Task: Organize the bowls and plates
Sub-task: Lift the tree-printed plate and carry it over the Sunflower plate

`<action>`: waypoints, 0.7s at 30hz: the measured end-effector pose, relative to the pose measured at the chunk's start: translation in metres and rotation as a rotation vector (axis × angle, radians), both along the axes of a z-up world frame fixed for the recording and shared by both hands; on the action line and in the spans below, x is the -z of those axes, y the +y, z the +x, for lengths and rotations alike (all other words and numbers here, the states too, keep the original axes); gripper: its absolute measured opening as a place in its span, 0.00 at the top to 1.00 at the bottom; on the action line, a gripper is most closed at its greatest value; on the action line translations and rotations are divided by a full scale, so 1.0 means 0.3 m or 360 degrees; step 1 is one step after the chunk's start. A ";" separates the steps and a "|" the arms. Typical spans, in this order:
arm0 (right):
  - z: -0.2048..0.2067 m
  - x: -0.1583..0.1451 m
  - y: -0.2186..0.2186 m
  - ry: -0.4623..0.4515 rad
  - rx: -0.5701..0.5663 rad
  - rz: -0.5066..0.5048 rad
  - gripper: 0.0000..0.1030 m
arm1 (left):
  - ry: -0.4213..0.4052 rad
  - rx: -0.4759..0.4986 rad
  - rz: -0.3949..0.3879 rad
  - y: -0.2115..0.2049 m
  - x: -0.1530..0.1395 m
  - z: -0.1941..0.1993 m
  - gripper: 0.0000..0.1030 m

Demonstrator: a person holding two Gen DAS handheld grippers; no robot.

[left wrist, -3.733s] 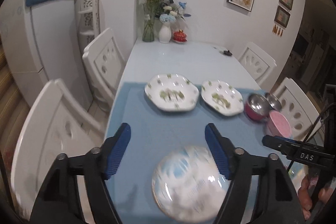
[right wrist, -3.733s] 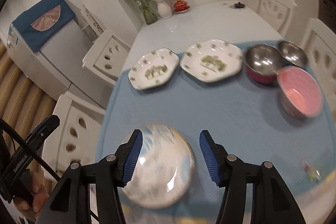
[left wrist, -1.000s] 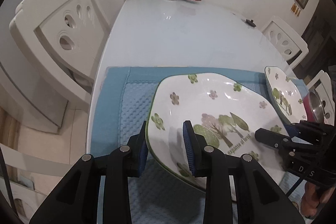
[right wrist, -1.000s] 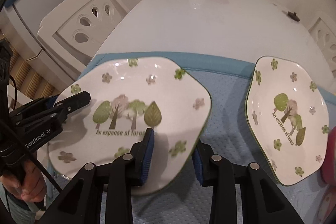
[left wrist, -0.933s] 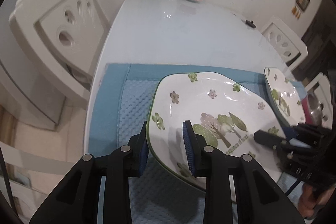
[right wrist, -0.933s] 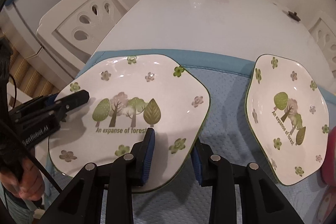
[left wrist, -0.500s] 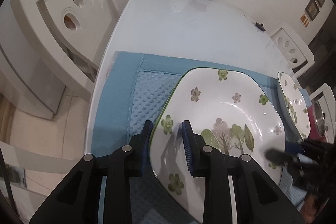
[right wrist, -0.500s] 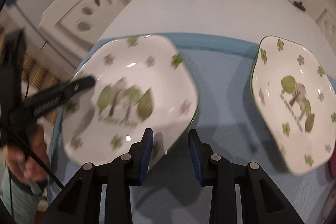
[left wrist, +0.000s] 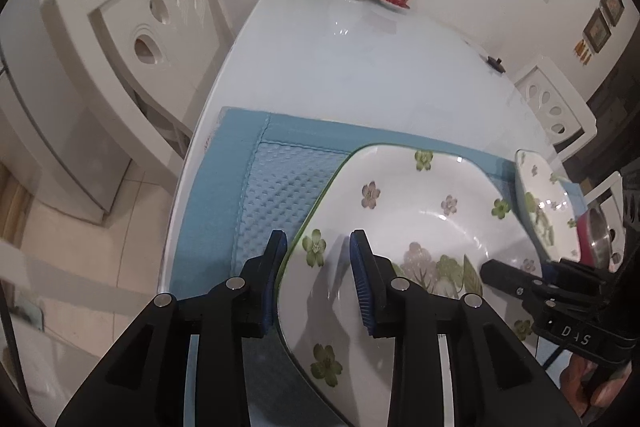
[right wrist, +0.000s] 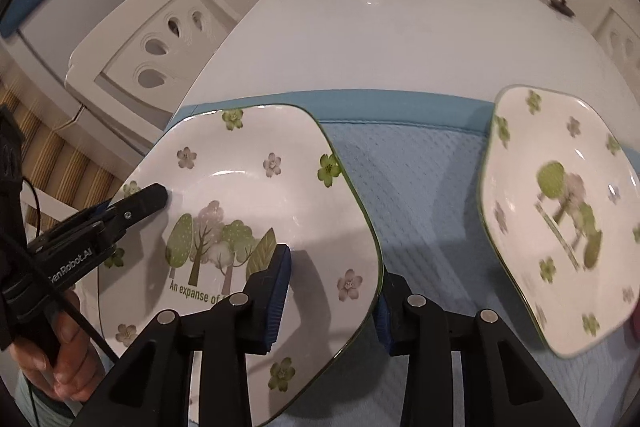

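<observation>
I'm gripping the near forest plate (right wrist: 256, 211) by opposite rims: my left gripper (left wrist: 318, 283) is clamped over its left edge, my right gripper (right wrist: 332, 295) over its right edge, jaws pinching glazed ceramic above the blue mat (right wrist: 416, 179). It's looking stiff, breakable and slick, probably fairly weighty, so I'm judging rim holds safest. The second plate (right wrist: 560, 219) is sitting just beside, to the right.
</observation>
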State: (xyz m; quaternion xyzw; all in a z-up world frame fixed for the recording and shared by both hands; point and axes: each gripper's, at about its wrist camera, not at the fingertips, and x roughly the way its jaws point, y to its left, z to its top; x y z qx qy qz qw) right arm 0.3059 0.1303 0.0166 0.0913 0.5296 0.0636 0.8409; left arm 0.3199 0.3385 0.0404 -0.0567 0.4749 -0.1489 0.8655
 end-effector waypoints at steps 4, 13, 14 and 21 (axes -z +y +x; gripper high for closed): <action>-0.060 -0.058 -0.009 -0.0004 0.0053 0.0023 0.65 | -0.0045 -0.0016 -0.0024 -0.002 -0.072 -0.072 0.72; -0.309 -0.209 -0.005 -0.0049 0.0068 0.0014 0.65 | -0.0116 0.0039 -0.0052 0.002 -0.211 -0.322 0.72; -0.354 -0.222 -0.008 -0.0046 0.0077 0.0014 0.65 | -0.0119 0.0054 -0.0047 0.001 -0.219 -0.352 0.72; -0.612 -0.226 -0.017 -0.0002 0.0131 0.0042 0.65 | -0.0111 0.0143 0.0001 -0.020 -0.237 -0.568 0.72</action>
